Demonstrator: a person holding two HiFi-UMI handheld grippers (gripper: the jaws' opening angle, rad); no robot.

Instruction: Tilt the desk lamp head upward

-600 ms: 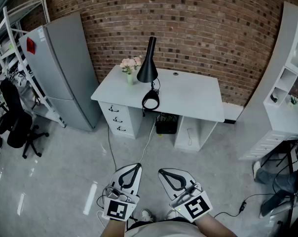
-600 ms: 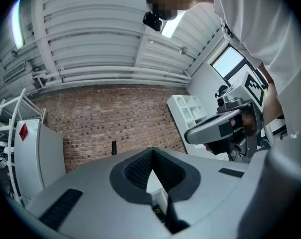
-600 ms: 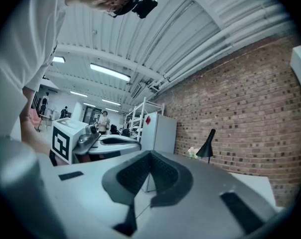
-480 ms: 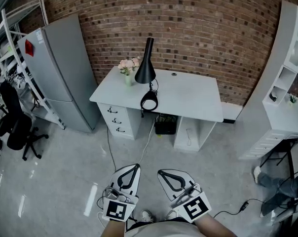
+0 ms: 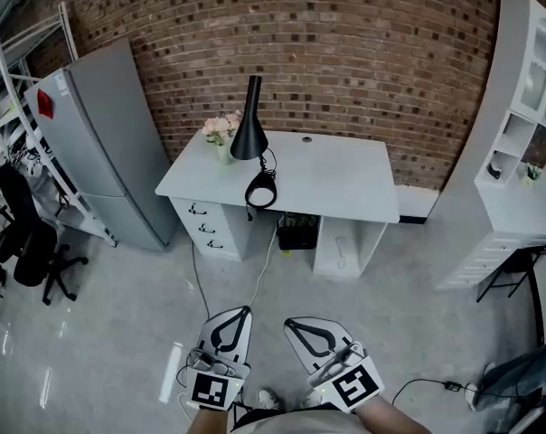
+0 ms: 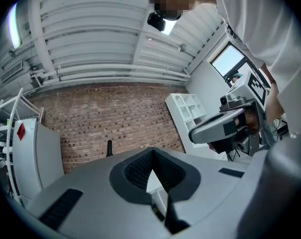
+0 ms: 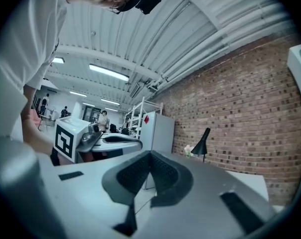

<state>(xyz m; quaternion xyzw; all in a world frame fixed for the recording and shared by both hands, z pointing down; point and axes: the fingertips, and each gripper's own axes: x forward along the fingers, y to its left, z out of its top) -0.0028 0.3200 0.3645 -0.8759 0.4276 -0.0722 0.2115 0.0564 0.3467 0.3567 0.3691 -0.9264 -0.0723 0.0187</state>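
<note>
The black desk lamp (image 5: pixel 249 120) stands at the back left of a white desk (image 5: pixel 336 174), its cone head pointing down and its ring base (image 5: pixel 260 191) near the front edge. Both grippers are held low and close to my body, far from the desk. My left gripper (image 5: pixel 244 311) and my right gripper (image 5: pixel 291 323) are shut with nothing between the jaws. The lamp (image 6: pixel 109 147) shows small and distant above the left gripper (image 6: pixel 152 149). It also shows past the right gripper (image 7: pixel 150 153) as a small lamp (image 7: pixel 203 142).
A grey fridge (image 5: pixel 101 143) stands left of the desk, with a metal rack and a black office chair (image 5: pixel 29 242) further left. A white shelf unit (image 5: pixel 517 152) is on the right. A flower vase (image 5: pixel 221 134) sits by the lamp. A cable (image 5: pixel 196 269) trails over the floor.
The desk and lamp have drifted slightly left and up in the head view, and both grippers sit lower in it. The person's legs at the right edge have left the view.
</note>
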